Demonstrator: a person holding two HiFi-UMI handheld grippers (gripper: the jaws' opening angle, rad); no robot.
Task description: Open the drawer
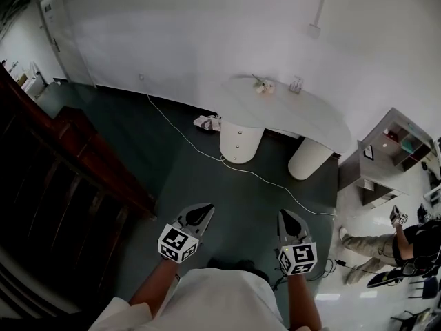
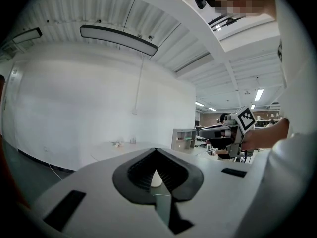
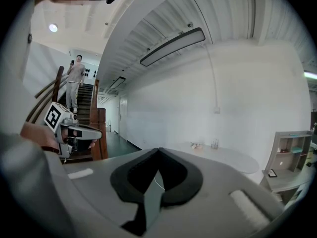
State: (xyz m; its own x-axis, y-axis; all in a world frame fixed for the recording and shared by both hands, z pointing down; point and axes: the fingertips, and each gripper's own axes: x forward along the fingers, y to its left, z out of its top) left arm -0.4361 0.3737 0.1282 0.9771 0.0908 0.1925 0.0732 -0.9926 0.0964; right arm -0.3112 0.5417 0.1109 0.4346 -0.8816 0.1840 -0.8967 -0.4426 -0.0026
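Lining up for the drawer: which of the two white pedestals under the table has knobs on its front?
The left pedestal in the head view: three small dark knobs run down its front. The right pedestal looks plain.

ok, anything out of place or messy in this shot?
Two things. A crumpled pale cloth lies on the dark floor beside the table pedestal with knobs. A white cable also trails loose across the floor past it. Nothing looks spilled or broken.
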